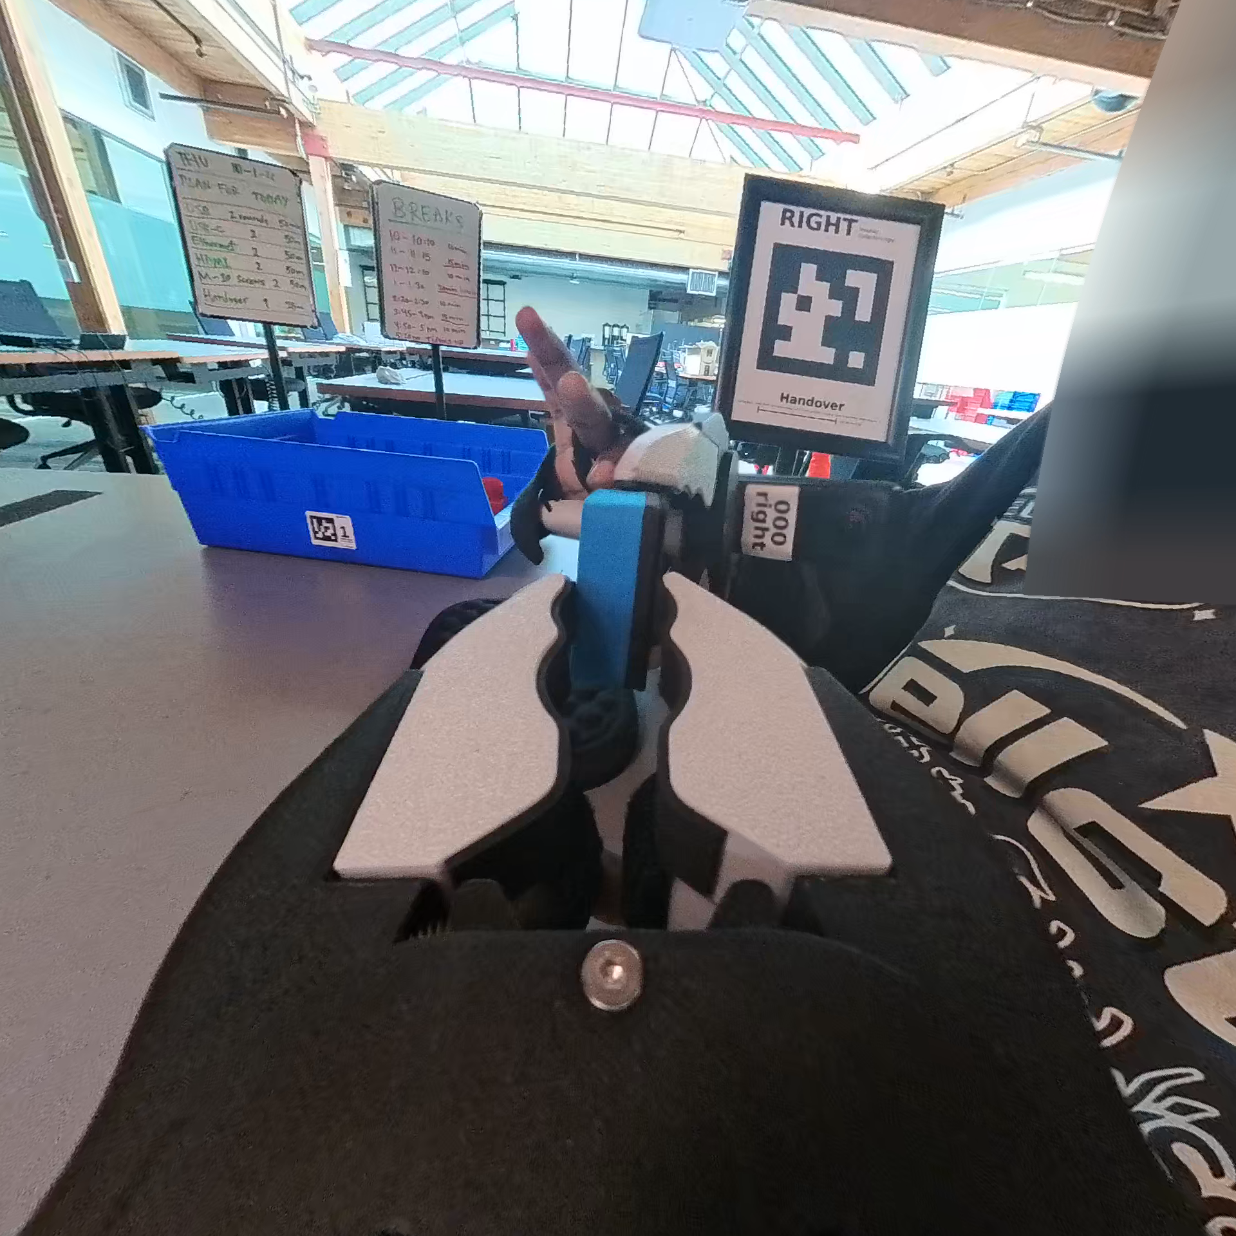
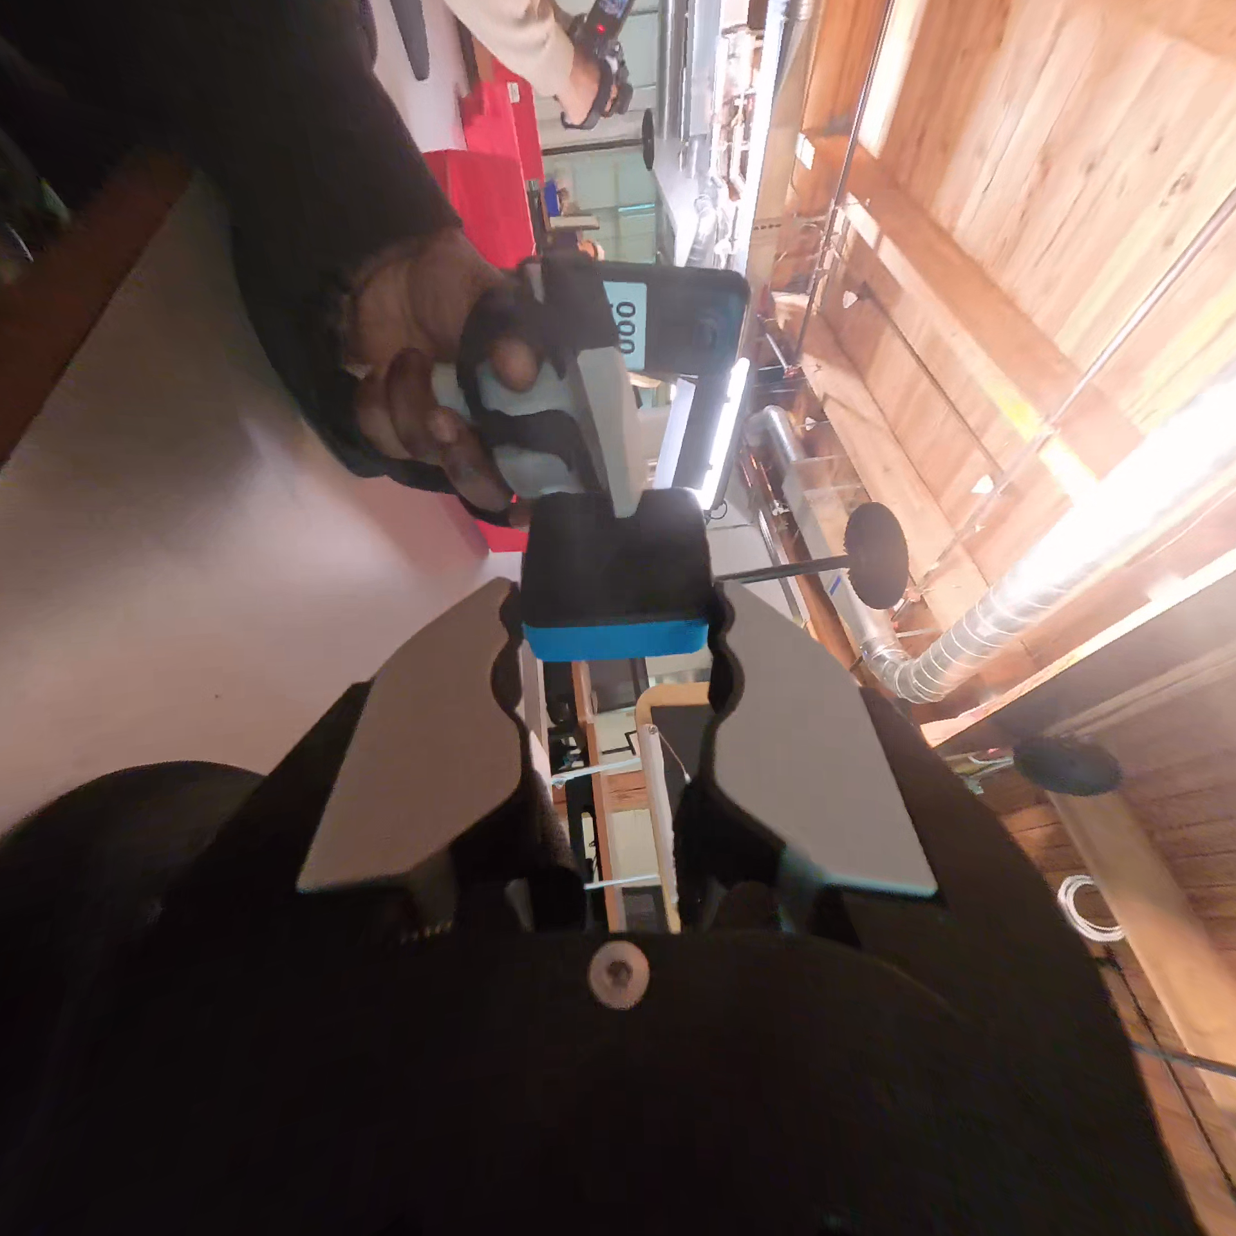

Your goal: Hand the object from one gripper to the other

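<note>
Skylit timber workshop, grey table point(image 1: 167, 669), blue bin point(image 1: 348, 495); both grippers' jaws clamped on blue-and-black block point(image 1: 608, 588).

Two pale grey, wavy-edged plastic fingers point(image 1: 461, 736) sit on each matte black gripper body point(image 1: 602, 1070), a silver screw point(image 1: 612, 974) centred below. The person wears a black sleeve point(image 2: 321, 134) and a black shirt with cream print point(image 1: 1043, 769).

My left gripper point(image 1: 612, 602) points forward, its jaws narrowed close around what sits between them. My right gripper point(image 2: 615, 619) is rolled sideways, jaws spread wider and pressed on both sides, facing the left one tip to tip.
</note>
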The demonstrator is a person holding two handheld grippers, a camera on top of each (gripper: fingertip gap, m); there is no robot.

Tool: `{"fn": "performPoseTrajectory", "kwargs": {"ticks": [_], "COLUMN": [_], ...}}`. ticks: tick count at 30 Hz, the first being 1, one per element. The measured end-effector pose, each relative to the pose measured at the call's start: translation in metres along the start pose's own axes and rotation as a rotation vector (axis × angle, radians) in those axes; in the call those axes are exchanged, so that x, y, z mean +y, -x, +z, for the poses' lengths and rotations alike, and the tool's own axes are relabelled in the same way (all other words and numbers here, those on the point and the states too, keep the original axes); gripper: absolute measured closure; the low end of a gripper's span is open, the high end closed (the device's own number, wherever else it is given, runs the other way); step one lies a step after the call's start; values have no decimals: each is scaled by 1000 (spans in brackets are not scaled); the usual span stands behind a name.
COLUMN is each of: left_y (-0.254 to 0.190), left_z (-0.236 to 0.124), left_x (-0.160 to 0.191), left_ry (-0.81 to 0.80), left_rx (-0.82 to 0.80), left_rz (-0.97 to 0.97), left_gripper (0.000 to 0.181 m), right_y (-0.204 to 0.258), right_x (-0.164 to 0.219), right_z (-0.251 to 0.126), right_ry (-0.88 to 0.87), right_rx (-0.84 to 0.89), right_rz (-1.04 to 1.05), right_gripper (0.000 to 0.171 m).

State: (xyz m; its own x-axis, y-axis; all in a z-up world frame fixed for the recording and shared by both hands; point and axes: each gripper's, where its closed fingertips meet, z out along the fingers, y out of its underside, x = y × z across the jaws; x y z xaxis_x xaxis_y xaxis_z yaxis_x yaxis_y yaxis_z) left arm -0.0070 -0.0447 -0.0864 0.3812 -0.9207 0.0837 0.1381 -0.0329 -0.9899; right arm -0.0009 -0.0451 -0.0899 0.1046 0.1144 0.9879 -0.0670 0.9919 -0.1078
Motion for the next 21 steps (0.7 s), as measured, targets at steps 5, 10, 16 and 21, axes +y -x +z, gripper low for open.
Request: {"fn": "performPoseTrajectory", "kwargs": {"ticks": [5, 10, 16, 21], "left_y": [-11, -14, -12, -13], "left_z": [3, 9, 8, 10], "left_x": [-8, -2, -3, 6], "left_ry": [-76, -51, -56, 23], "left_rx": [-1, -56, -67, -31], "left_rz": [196, 429, 414, 361], "left_gripper": [132, 112, 113, 127], "right_y": [-6, -12, -2, -2], "right_x": [0, -3, -10, -10], "right_z": [-3, -10, -14, -12], "right_ry": [-16, -101, -131, -132], "right_rx": [-79, -252, -401, -389], "right_rz": [359, 942, 1130, 1117], "right_gripper": [118, 118, 117, 117]}}
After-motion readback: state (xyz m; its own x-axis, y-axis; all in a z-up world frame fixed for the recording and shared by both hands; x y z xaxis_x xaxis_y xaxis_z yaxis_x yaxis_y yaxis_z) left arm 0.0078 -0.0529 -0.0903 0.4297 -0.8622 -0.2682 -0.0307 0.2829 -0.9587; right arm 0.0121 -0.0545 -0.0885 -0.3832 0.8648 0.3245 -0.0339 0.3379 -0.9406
